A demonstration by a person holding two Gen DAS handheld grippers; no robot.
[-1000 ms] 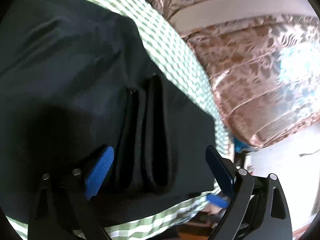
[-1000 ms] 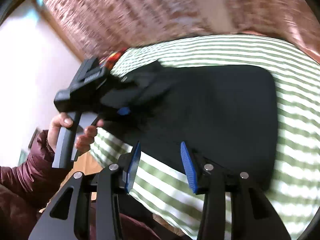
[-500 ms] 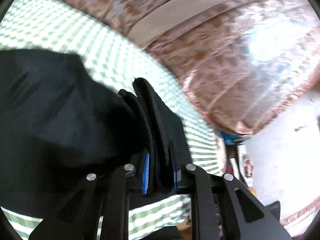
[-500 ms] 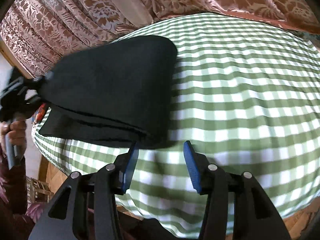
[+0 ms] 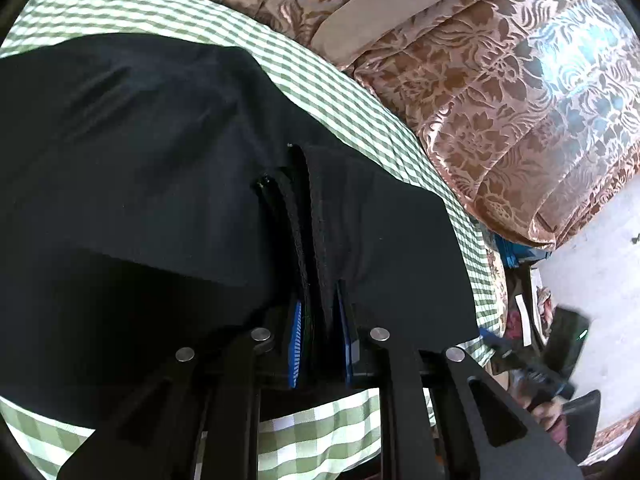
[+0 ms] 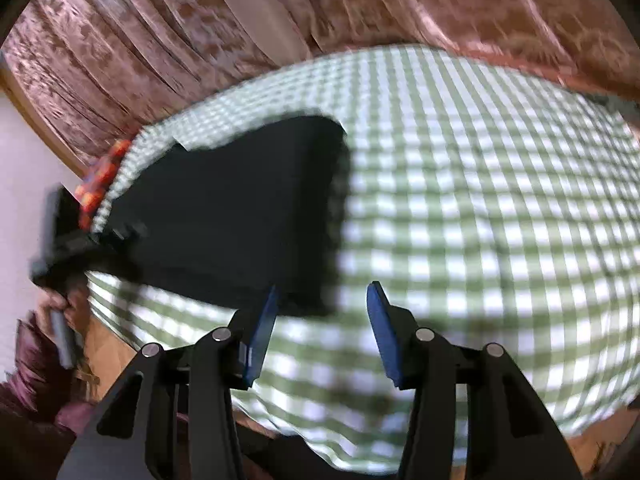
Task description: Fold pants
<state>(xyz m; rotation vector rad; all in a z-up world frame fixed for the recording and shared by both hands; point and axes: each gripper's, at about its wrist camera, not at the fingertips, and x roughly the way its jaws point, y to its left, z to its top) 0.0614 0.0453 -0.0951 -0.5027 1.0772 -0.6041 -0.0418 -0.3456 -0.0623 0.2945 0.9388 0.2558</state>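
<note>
Clamped in the left gripper (image 5: pixel 318 334): stacked edges of the black pants (image 5: pixel 160 184), lying folded on the checked cloth (image 5: pixel 320 440). Could slip apart if tugged sideways. Right gripper (image 6: pixel 320 332) released, empty, hovering beside the pants' corner; might snag it.

Daylight glares through the brown floral brocade curtain (image 5: pixel 520 92); the right-wrist view is motion-blurred, and both views bulge with dark rims.

Right wrist view (image 6: pixel 320 200) motion-blurred
</note>
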